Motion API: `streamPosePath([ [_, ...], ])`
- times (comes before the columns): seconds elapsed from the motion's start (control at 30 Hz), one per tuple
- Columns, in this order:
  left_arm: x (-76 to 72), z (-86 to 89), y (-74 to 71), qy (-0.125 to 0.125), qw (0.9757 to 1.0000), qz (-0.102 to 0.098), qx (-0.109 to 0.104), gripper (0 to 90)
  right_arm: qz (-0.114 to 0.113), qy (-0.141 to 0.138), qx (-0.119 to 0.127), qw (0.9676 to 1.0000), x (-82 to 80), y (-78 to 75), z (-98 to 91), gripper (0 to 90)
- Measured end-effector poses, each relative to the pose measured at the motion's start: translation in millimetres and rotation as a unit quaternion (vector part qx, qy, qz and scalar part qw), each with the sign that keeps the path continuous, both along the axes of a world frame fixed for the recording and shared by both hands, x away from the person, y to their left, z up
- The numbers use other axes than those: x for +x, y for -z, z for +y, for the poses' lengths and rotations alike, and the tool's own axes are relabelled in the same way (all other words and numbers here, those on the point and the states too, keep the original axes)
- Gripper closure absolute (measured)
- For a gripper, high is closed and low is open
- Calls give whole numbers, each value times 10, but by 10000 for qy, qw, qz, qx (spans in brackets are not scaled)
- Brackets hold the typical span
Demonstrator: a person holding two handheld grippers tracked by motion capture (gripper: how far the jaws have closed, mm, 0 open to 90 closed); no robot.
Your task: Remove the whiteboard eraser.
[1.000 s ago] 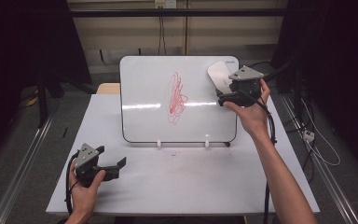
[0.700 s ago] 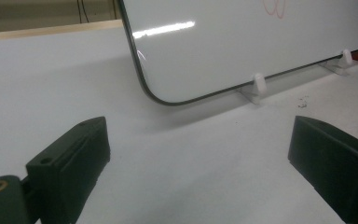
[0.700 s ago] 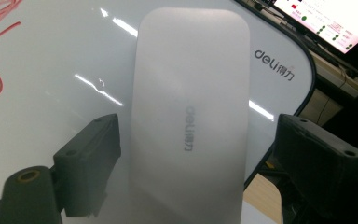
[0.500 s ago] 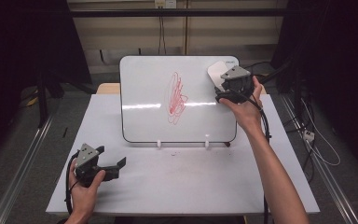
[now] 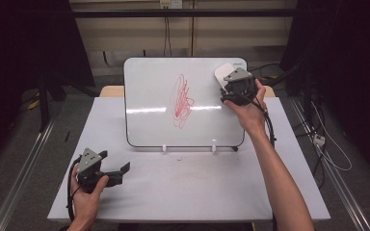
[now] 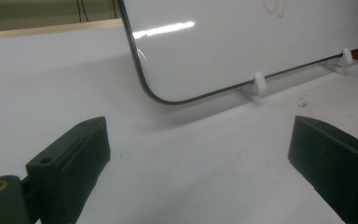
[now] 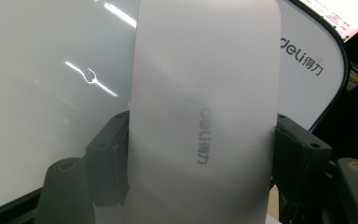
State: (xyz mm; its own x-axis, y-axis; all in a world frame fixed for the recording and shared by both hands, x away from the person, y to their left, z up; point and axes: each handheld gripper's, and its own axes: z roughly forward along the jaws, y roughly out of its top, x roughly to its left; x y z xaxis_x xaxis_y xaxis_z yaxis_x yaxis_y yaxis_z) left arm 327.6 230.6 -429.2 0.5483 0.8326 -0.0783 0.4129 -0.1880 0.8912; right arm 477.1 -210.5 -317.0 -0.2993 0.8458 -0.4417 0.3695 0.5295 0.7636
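White covers most of the high view: a white table (image 5: 188,192) carries a whiteboard (image 5: 149,96) that stands tilted on two small white clips (image 5: 164,148), with a red scribble (image 5: 183,101) near its middle. At the board's upper right corner the right tongs (image 5: 229,84) sit against a white eraser (image 5: 223,73) that lies on the board's face. Their jaws have just been closing, with the eraser between them. The person's right hand (image 5: 250,113) reaches up from below to hold them. Near the table's front left corner, the left tongs (image 5: 123,169) rest low over the table in the left hand (image 5: 89,195), well apart from the board, their black cable looping beside the wrist.

In the left gripper view the two black jaws stand wide apart with nothing between them, just bare table. Beyond them the whiteboard's rounded lower corner and one white clip (image 6: 258,83) show, with a trace of the red scribble (image 6: 275,5) at the top edge.

In the right gripper view the eraser (image 7: 205,107) stands lengthwise between the jaws, which press on its two long sides: the tongs are clamped on it. Grey lettering runs along its back, and the whiteboard (image 7: 51,93) lies behind it.
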Motion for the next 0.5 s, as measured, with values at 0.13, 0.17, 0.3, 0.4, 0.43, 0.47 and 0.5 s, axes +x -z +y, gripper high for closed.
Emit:
streamPosePath([
  [0.13, -2, 4, -5, -7, 10000, -13, 16, 60, 50, 47, 23, 10000, 5, -11, 7, 310],
  [0.17, -3, 6, -6, -8, 10000, -13, 18, 60, 50, 47, 23, 10000, 5, -11, 7, 310],
  [0.3, 1, 9, 0, -26, 10000, 6, 7, 61, 139, 37, 85, 9999, 12, -33, -6, 314],
  [0.4, -2, 9, -3, -32, 10000, 3, 10, 61, 204, -12, 136, 9997, 21, -50, -26, 314],
  [0.43, -4, 9, -4, -42, 10000, 0, 16, 61, 234, -21, 152, 9996, 21, -57, -32, 315],
  [0.47, -6, 13, -5, -71, 10000, -13, 26, 61, 245, -24, 170, 9996, 21, -62, -35, 315],
  [0.5, -5, 21, -9, -84, 9999, -32, 46, 61, 269, -37, 186, 9995, 20, -68, -40, 315],
])
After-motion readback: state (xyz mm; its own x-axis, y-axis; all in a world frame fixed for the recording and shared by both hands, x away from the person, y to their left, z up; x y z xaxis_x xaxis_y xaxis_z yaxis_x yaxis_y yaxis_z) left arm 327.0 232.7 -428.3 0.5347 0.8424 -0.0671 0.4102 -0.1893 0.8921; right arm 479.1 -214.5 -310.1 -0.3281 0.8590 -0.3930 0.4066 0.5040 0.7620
